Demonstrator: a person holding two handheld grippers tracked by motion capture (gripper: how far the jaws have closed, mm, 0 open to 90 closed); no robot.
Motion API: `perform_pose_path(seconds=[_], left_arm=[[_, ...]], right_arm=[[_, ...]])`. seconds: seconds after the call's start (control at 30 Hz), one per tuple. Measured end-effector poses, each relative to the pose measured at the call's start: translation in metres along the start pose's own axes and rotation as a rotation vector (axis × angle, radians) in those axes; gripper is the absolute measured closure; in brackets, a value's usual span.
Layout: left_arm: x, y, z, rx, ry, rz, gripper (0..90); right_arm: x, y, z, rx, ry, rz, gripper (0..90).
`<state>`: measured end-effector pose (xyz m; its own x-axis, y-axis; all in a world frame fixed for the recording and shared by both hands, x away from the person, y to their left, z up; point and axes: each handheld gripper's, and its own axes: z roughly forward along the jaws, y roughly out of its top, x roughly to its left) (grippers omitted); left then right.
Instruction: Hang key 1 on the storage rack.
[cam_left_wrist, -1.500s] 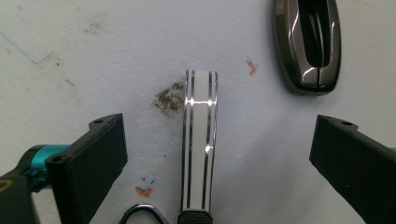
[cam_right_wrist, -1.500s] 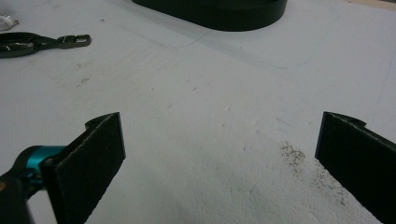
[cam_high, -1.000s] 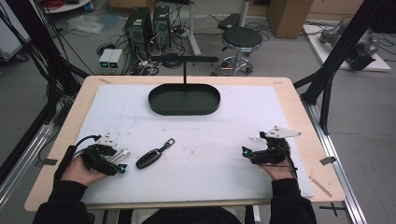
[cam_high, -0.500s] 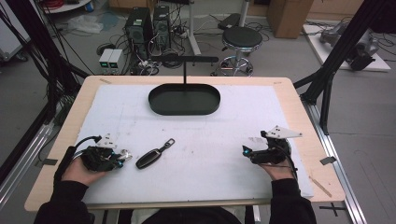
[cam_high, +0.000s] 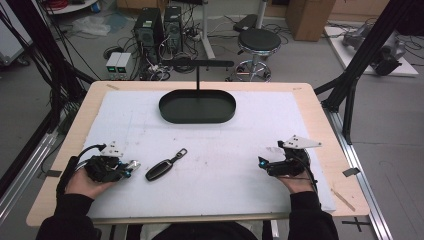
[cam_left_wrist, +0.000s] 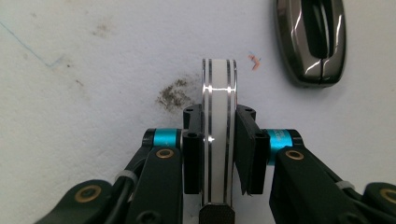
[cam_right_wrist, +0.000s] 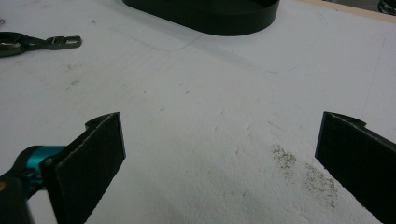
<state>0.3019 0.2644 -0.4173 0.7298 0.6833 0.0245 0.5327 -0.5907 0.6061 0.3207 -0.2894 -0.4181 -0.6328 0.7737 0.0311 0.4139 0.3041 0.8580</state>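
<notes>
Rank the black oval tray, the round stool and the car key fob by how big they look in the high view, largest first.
1. black oval tray
2. round stool, which stands on the floor beyond the table, farther from the camera, so it looks smaller than it is
3. car key fob, clearly the smallest

black oval tray (cam_high: 197, 116) on white mat (cam_high: 240, 150), car key (cam_high: 160, 170) nearer

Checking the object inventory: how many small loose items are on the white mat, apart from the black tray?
2. A white, silver-edged block clamped in the left gripper, and a dark key fob lying just beside it.
</notes>
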Motion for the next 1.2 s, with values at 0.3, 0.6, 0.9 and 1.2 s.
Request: perform_pose_path(seconds=[0.3,0.6,0.9,1.2], left_arm=[[0.003,0.005,-0.017,-0.052,0.061,-0.012,74.4],[0.008,0.018,-0.040,-0.118,0.011,-0.023,74.4],[0.015,0.031,-0.049,-0.155,0.014,-0.037,74.4],[0.018,0.056,-0.058,-0.184,0.019,0.002,74.4]], right_arm=[[0.002,0.000,0.001,0.002,0.004,-0.001,0.7],[0.003,0.000,0.002,0.010,0.003,0.000,0.7],[0.003,0.000,0.002,0.004,-0.004,0.005,0.7],[0.004,0.000,0.003,0.019,-0.016,0.013,0.7]])
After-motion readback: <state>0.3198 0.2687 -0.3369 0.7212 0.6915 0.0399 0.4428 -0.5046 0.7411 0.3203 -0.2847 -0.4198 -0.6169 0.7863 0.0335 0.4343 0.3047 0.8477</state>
